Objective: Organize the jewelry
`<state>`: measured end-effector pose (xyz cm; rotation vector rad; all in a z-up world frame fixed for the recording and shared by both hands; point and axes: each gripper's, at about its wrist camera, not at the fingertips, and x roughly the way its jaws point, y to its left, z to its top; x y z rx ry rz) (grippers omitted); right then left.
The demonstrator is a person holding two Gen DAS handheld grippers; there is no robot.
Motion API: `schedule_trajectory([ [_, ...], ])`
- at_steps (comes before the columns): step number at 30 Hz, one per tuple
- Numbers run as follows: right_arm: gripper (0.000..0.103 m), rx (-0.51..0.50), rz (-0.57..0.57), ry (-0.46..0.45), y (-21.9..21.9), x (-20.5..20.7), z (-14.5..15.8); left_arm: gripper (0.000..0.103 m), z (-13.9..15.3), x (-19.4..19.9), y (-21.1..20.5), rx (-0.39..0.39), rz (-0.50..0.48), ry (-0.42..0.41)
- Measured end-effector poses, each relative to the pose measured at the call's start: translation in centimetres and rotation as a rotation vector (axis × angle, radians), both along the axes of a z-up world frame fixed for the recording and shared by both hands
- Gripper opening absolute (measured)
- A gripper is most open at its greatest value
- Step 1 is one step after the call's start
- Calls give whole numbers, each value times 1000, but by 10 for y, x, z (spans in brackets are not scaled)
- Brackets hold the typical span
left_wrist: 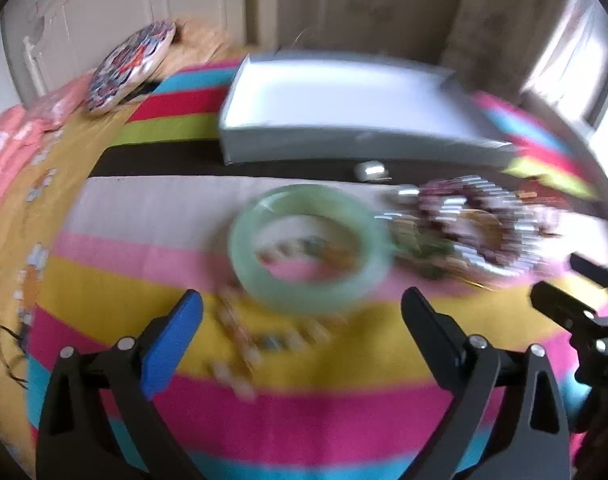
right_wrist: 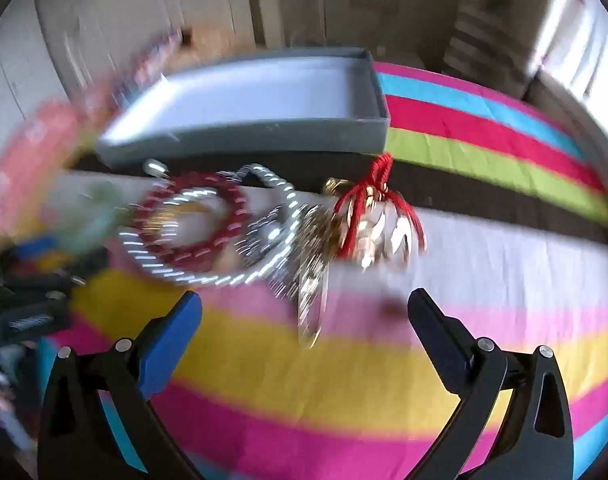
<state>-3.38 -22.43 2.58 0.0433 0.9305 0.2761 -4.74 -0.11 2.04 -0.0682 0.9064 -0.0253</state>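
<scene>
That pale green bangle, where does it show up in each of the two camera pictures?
Left wrist view: the green bangle lies mid-picture on the striped cloth, just ahead of the open left gripper.
Right wrist view: only a blurred green smear at the left edge, probably the bangle.
Shared landmark: the grey box, behind the jewelry in both.

No legible text, label, brand or number observed in either view. Pale marks on the pink packets [left_wrist: 7, 136] are too blurred to read.
</scene>
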Motion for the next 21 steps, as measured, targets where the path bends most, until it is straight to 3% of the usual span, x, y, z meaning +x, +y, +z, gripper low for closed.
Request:
schedule_trajectory([
  [4, 99, 6, 8, -153, -12, -64, 33, 99, 30, -70, -10, 50, 4, -196],
  [8, 99, -9, 0, -301, -19, -117, 59, 101, 56, -121, -17, 60, 17, -331],
  [15, 99, -22, 3, -469, -11, -176, 87, 101, 95, -175, -26, 82, 13, -456],
  [21, 99, -43, 13, -517, -2, -185, 91, 101, 107, -195, -41, 140, -10, -516],
])
